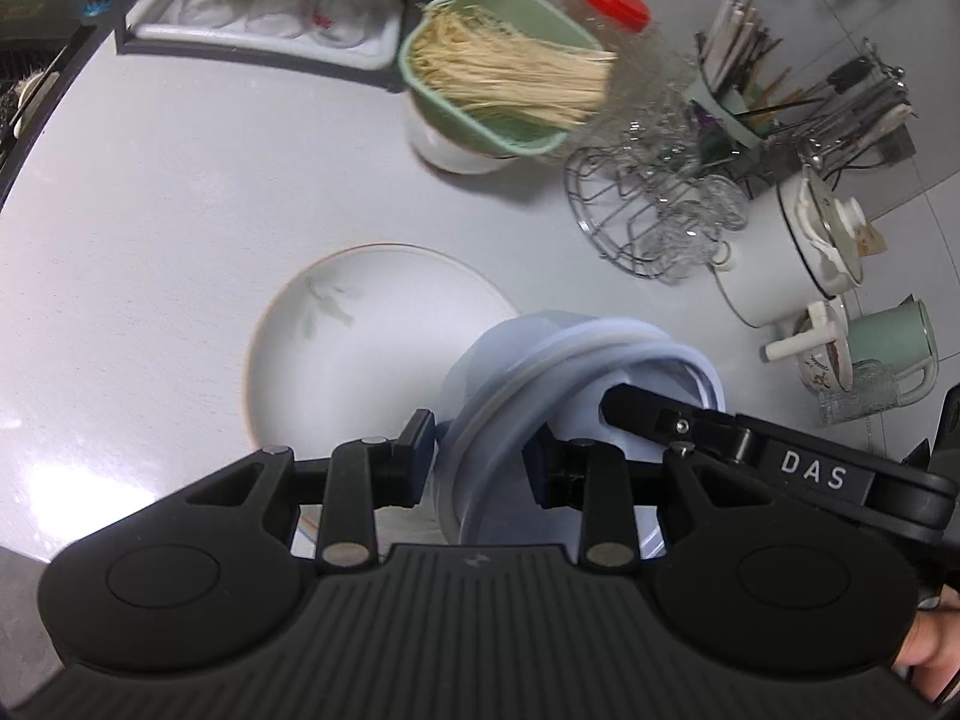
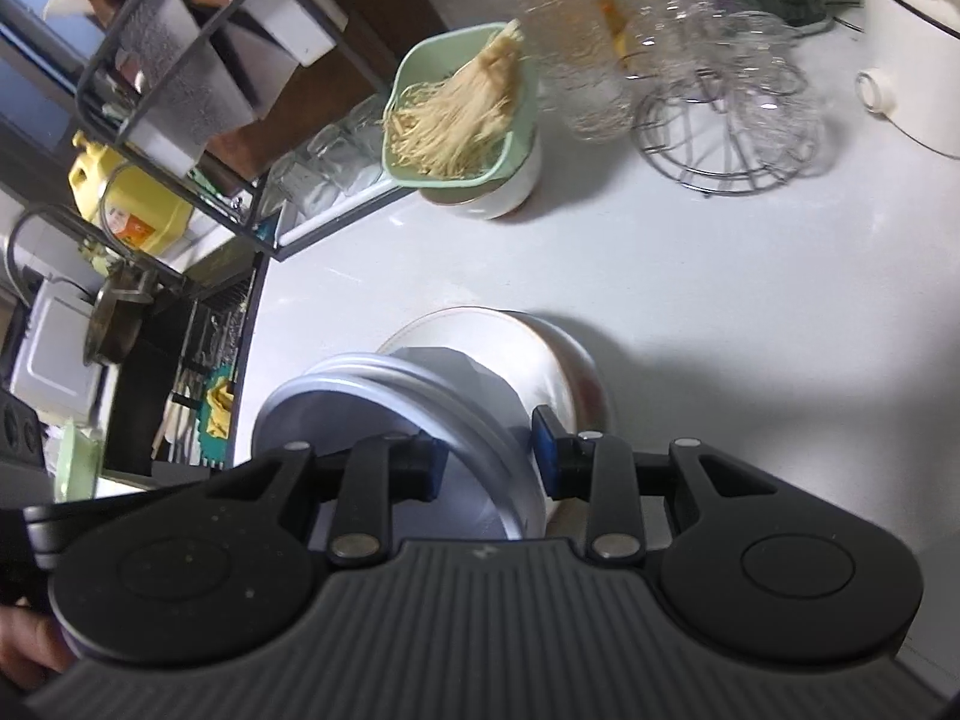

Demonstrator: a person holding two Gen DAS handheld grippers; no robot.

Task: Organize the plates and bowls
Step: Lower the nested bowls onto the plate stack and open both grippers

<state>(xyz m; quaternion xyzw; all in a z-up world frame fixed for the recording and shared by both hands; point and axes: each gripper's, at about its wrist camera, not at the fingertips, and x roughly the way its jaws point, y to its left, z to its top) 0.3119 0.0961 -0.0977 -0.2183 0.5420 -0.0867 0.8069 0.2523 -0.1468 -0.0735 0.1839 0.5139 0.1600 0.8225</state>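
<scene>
Both the left claw (image 1: 480, 456) and the right claw (image 2: 489, 456) pinch the blue bowl's (image 1: 540, 372) rim, holding it above the plate (image 1: 336, 330) at the bench's (image 1: 150, 180) six o'clock, probably for stacking.

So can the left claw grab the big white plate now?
Probably not yet. The left claw straddles the rim of the blue bowl, which hangs over the white plate, and the right claw straddles it too.

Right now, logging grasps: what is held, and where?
Both the left gripper and right gripper straddle the blue bowl's rim wall.
</scene>
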